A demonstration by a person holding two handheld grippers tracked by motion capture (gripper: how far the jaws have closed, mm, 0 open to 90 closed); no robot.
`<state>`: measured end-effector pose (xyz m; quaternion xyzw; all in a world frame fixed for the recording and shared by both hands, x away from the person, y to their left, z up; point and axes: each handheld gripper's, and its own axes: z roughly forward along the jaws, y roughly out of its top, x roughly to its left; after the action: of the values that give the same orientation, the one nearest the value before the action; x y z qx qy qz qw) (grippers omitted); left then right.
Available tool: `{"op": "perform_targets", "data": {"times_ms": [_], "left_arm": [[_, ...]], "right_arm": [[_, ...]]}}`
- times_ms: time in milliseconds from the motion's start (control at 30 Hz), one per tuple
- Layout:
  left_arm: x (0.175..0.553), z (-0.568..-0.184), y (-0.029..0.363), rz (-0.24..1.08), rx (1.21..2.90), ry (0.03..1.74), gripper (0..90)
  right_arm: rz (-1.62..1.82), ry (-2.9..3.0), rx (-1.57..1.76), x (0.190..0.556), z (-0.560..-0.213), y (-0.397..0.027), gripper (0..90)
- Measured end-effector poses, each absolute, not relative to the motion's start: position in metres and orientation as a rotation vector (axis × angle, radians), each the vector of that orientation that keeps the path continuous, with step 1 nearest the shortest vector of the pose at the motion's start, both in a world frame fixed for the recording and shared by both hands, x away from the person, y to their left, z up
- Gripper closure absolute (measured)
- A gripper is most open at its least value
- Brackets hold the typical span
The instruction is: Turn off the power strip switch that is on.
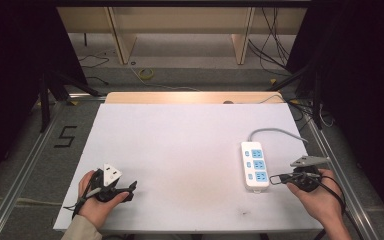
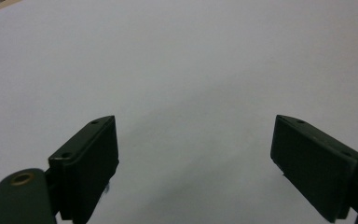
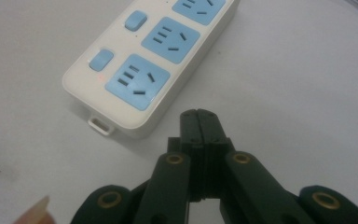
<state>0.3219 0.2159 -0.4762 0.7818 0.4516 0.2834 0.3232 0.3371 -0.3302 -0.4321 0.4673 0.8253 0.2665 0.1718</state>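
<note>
**At lower right of the high view, shut tongs sit beside a power strip**

Toward the lower right of the high view, a white power strip (image 1: 255,164) lies flat on the counter (image 1: 180,145), its long side running up and down the frame, three blue sockets facing up. Its grey cord (image 1: 275,131) curls off toward the upper right. Just beside the strip's near end, the right tongs (image 1: 276,178) are held low in the person's right hand (image 1: 316,197), tips aimed at the strip but apart from it. In the right gripper view the jaws are pressed together with nothing between them, pointing at the nearest blue socket (image 3: 137,82) and the small blue switch (image 3: 100,59) beside it; this pinched tip looks suited to poking a switch.

At lower left, the left tongs (image 1: 130,189) rest in the left hand (image 1: 97,200), well apart from the strip. Their jaws stand wide and empty over bare counter, seemingly waiting.

A plain white sheet covers the counter, with a wooden edge at the far side. Beyond lie a grey floor, loose cables, wooden frame legs and black curtains at both sides.
</note>
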Motion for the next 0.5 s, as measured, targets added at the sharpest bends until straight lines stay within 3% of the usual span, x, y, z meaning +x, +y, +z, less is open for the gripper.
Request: {"op": "perform_targets", "data": {"times_ms": [500], "left_arm": [[0.322, -0.4762, 0.2155, 0.746, 2.047, 1.188, 14.6]], "right_arm": [[0.748, 2.365, 1.331, 0.3429, -0.4268, -0.3228, 90.0]]}}
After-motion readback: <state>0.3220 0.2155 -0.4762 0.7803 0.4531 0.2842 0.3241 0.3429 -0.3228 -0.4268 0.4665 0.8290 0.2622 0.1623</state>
